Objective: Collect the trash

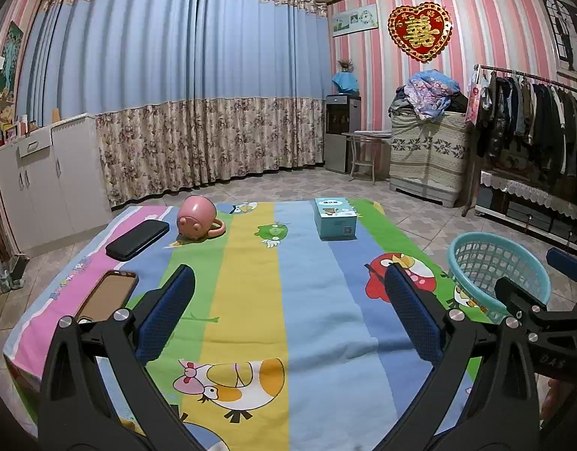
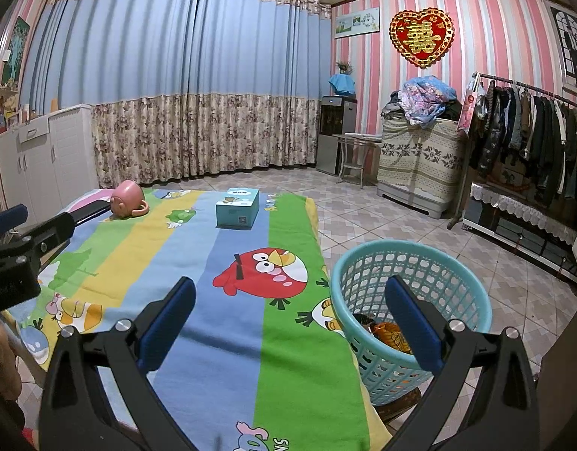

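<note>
A teal plastic basket stands beside the table's right edge and holds orange and dark wrappers; it also shows in the left wrist view. My right gripper is open and empty, over the table's right edge with its right finger above the basket. My left gripper is open and empty above the middle of the cartoon tablecloth. The right gripper shows at the right edge of the left wrist view, and the left gripper at the left edge of the right wrist view.
On the table lie a pink mug on its side, a black case, a phone and a teal box. A white cabinet stands left, a clothes rack right.
</note>
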{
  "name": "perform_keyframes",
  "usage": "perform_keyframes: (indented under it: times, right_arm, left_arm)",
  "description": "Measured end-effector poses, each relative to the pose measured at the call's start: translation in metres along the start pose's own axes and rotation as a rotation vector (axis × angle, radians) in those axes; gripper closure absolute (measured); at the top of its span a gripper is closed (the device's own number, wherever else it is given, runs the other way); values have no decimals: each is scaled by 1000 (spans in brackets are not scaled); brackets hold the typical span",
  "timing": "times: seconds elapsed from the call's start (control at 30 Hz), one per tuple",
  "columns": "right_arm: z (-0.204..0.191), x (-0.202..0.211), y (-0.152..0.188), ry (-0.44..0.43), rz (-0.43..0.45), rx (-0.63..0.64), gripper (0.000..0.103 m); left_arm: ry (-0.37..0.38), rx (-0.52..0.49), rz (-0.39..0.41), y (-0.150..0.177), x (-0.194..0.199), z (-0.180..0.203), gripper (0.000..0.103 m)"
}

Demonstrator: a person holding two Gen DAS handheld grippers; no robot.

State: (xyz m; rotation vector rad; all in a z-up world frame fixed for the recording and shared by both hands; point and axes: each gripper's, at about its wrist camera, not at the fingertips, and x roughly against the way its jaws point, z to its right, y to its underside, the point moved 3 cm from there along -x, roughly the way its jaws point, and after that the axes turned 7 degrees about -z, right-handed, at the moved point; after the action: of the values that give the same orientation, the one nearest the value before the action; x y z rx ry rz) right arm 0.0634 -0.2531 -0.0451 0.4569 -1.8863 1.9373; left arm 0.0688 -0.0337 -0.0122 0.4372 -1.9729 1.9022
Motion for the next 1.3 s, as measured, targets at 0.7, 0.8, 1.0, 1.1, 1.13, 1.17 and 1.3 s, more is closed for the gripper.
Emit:
perform_keyframes:
  times: [0.7,0.8,1.0,1.1,1.13,1.17,1.3]
  right_arm:
    - [-2,-1,-1,0,5,-1,5]
    - [-2,-1,-1,-1,5,-2,5]
    - [-2,0,0,-1,4,-1,5]
    - [-2,0,-1,-1,7,-2,5]
    - [-1,0,0,-1,9,-2,5]
    - [-1,0,-1,-2,9,-2,5]
    - [-1,0,0,-1,11,-2,5]
  left_arm:
    - [-4,9,-7,-1,-2,-2,5]
    - [-4,10,-9,-1,-1,0,5]
    - [-6,10,-8,-1,-1,0,5]
    - [-7,11,-8,-2,-1,-1,5]
    - [-8,11,-8,-2,-1,-1,5]
    - [-7,11,-9,-2,-2,-2,5]
    - [-9,9,-5,-2,-1,-2,5]
